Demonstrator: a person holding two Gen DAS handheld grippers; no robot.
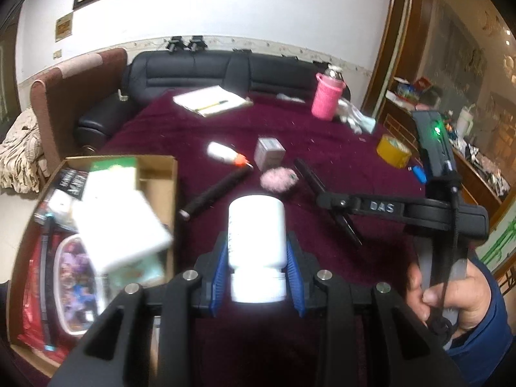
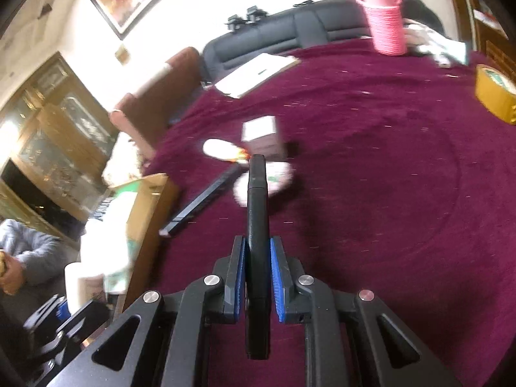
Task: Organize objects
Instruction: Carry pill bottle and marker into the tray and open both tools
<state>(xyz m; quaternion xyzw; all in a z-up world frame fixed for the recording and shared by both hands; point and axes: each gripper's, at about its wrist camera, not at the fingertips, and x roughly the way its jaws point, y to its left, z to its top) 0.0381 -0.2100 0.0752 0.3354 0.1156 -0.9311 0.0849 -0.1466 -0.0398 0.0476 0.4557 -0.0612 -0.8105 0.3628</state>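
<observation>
**Both grippers loaded above the maroon table**

Left wrist view: your left gripper (image 1: 257, 258) is clenched on a white bottle (image 1: 257, 232), cap toward the camera, blue pads pressing on both sides near its neck. The bottle is held above the maroon cloth (image 1: 371, 277), just right of the cardboard box (image 1: 172, 174), which already holds white cartons, a red packet and a clear lidded tub. Only this view shows your right hand (image 1: 451, 293) wrapped around its gripper's handle, and the box's contents.

Right wrist view: your right gripper (image 2: 258, 258) is closed on a slim black bar (image 2: 257, 213), which runs straight forward between the pads and past them. Beyond its tip lie a pink fluffy thing (image 2: 280, 174), a small grey box (image 2: 261, 135) and a white tube (image 2: 222, 150) with an orange tip; a black stick (image 2: 206, 200) lies left of them, near the cardboard box. Only this view shows a seated person's grey sleeve (image 2: 29, 248) at far left.

Both views show the yellow tape roll (image 1: 394, 151), the pink sleeved bottle (image 1: 327, 98) and the notepad (image 1: 213, 100) farther back on the cloth.
</observation>
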